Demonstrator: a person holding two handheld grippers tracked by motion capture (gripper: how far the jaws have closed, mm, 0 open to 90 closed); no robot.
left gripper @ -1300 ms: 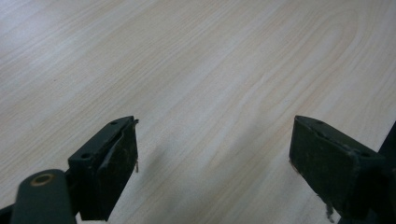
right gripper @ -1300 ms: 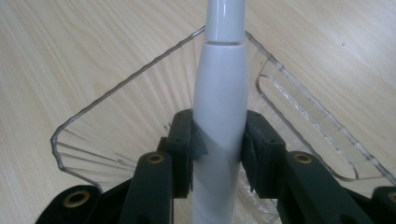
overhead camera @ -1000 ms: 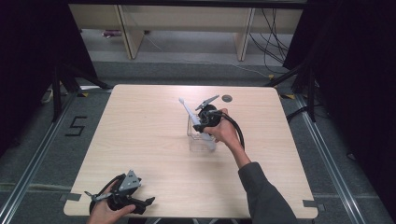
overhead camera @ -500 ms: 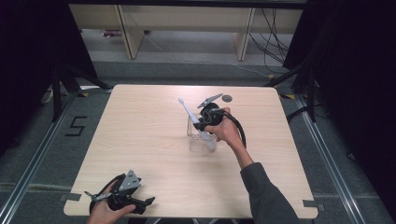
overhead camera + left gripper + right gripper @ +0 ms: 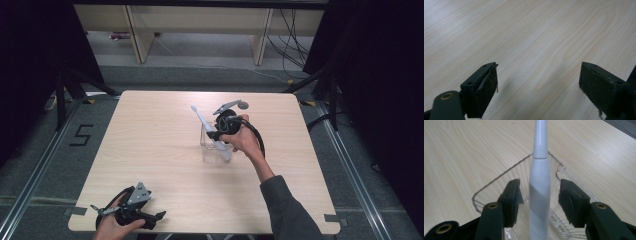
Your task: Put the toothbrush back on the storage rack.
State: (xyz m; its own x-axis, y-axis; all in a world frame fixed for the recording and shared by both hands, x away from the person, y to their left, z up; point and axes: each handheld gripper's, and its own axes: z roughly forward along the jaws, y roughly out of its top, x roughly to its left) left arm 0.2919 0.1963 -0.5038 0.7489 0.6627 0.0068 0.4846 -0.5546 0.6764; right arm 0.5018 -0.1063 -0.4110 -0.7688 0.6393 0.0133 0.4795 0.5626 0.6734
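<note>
A white electric toothbrush (image 5: 209, 129) leans in a clear plastic container (image 5: 212, 153) near the table's middle, its head pointing up and to the far left. My right gripper (image 5: 217, 136) is at the container, held from the right. In the right gripper view the toothbrush handle (image 5: 539, 195) stands between the jaws of the open right gripper (image 5: 540, 191), with a gap on each side, and the clear plastic container's rim (image 5: 499, 178) curves around below. My left gripper (image 5: 150, 217) rests at the table's near left corner, open over bare wood (image 5: 539, 85).
The light wooden table (image 5: 150, 140) has a small dark round object (image 5: 243, 105) just beyond the right hand. Shelving and cables stand behind the far edge. A floor mark "5" (image 5: 81, 135) lies left of the table.
The right hand has edged slightly to the right beside the container. The toothbrush, the container and the left gripper have stayed where they were.
</note>
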